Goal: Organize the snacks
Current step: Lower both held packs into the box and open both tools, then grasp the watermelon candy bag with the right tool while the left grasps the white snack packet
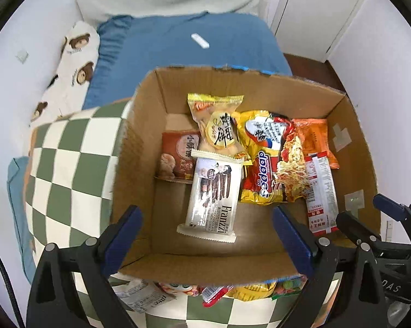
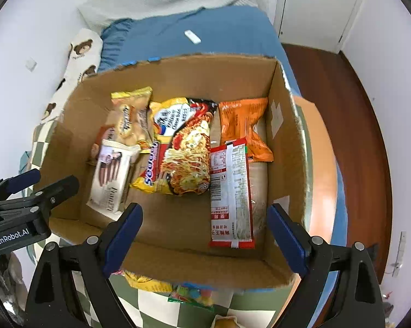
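Note:
An open cardboard box [image 1: 210,266] [image 2: 194,268] sits on a checkered blanket and holds several snack packs. Inside lie a white Franzzi wafer pack [image 1: 212,195] [image 2: 111,180], a yellow noodle pack [image 1: 271,161] [image 2: 183,150], a red-and-white packet [image 1: 321,191] [image 2: 231,191], an orange bag [image 1: 314,139] [image 2: 243,125], a yellow biscuit bag [image 1: 219,123] [image 2: 131,114] and a brown pack [image 1: 178,155]. My left gripper [image 1: 206,218] is open and empty above the box's near wall. My right gripper [image 2: 204,216] is open and empty above the box too. More loose snacks [image 1: 213,291] [image 2: 191,293] lie in front of the box.
The green-and-white checkered blanket [image 1: 68,164] [image 2: 156,309] lies on a bed with a blue sheet [image 1: 178,43] [image 2: 227,32]. A bear-print pillow [image 1: 74,65] and a small white remote [image 1: 200,41] are behind the box. White doors [image 1: 320,11] and a wood floor [image 2: 342,109] are at the right.

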`<state>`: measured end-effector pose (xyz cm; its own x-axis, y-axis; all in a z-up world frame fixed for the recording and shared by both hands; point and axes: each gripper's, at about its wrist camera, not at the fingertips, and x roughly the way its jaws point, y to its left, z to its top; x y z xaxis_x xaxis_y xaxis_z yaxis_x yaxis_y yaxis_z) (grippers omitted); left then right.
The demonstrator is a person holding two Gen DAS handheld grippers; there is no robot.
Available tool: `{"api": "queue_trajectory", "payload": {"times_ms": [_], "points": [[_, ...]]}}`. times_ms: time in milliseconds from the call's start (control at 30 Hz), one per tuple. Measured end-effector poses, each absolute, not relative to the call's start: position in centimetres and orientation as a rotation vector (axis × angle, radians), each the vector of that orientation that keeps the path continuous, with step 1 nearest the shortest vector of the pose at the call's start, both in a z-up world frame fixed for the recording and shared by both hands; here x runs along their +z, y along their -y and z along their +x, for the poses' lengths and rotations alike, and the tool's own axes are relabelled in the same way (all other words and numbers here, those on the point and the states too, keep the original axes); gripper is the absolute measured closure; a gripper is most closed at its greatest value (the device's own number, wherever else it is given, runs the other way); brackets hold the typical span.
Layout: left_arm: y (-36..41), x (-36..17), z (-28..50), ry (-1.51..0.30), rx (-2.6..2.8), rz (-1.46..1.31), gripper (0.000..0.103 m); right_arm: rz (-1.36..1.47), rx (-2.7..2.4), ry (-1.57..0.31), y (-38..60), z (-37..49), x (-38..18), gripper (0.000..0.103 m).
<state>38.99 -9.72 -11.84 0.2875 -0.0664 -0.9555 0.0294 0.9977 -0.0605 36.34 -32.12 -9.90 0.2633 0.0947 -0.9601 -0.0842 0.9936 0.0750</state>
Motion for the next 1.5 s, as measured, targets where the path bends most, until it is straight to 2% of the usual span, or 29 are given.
{"api": "queue_trajectory", "payload": {"times_ms": [633,667,700,767,933,1033,1233,1367,1467,1500], "points": [[8.2,-2.7,30.7,-0.992,-0.042,-0.069,0.006,0.054,0.18,-1.055,31.8,27.0,-0.4,0.009],[7.8,-2.8,30.1,-0.988,-0.026,-0.074,0.006,0.069,0.194,-1.052,31.9,26.3,-0.6,0.011],[7.2,-3.1,29.4,-0.988,-0.008,-0.077,0.006,0.075,0.203,-1.052,31.8,25.6,-1.3,0.025],[5.8,-4.8,27.7,-1.011,0.053,-0.079,0.006,0.087,0.217,-1.087,31.7,24.5,-3.3,0.042],[2.2,-11.1,26.1,-1.177,0.159,-0.074,0.006,0.167,0.222,-1.213,32.3,24.0,-10.2,0.041],[-0.2,-15.4,25.4,-1.269,0.225,-0.103,0.006,0.179,0.169,-1.288,33.0,24.4,-14.5,0.035],[-2.2,-23.6,25.8,-1.444,0.225,-0.224,0.006,0.153,0.079,-1.378,33.2,24.7,-20.8,0.035],[-0.5,-25.9,26.0,-1.478,0.137,-0.048,0.006,0.16,0.056,-1.388,33.2,24.6,-22.9,0.036],[1.7,-26.0,25.3,-1.463,0.021,0.172,0.006,0.105,0.063,-1.375,32.5,24.2,-23.1,0.049],[2.6,-26.0,24.8,-1.447,-0.013,0.28,0.006,0.079,0.06,-1.378,32.1,24.0,-23.0,0.05]]}}
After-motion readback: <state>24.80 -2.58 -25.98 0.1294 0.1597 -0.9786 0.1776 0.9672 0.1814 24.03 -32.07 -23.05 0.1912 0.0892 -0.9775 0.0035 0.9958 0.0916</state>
